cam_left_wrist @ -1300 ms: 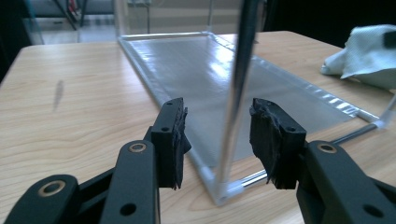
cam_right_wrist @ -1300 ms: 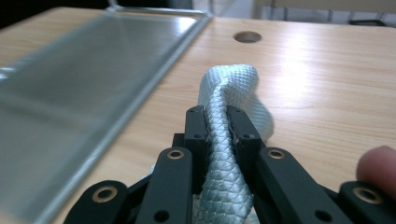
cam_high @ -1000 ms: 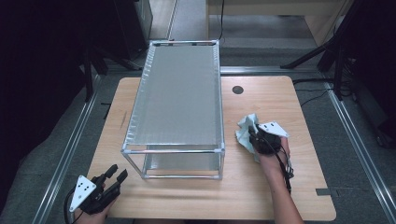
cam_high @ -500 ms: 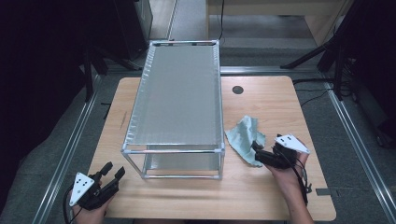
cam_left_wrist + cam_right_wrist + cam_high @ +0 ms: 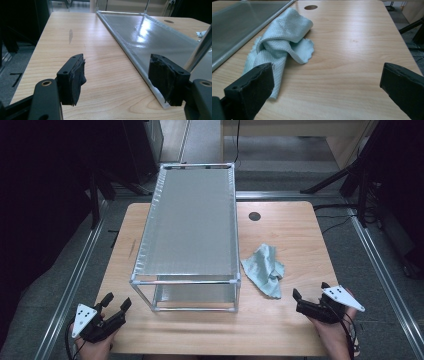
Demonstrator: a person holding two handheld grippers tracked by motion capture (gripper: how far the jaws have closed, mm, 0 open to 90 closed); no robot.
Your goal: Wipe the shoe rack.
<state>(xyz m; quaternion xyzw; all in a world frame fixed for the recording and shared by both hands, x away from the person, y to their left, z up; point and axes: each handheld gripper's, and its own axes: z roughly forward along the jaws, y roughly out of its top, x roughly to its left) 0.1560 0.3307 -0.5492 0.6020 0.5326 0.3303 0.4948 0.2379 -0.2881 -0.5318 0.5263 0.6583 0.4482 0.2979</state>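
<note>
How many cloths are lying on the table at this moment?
1. A crumpled light blue cloth lies on the wooden table, just right of the metal-framed box and ahead of the right hand-held gripper. Another could be hidden behind the box.

Woven cloth [image 5: 263,269] — matt wooden table [image 5: 295,230], glossy metal-framed box [image 5: 189,227]

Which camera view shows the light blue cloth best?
The right gripper view: the cloth lies close, its folds and weave clear. The high view shows the cloth small, beside the metal frame. The left gripper view shows a white scrap at its right edge.
</note>
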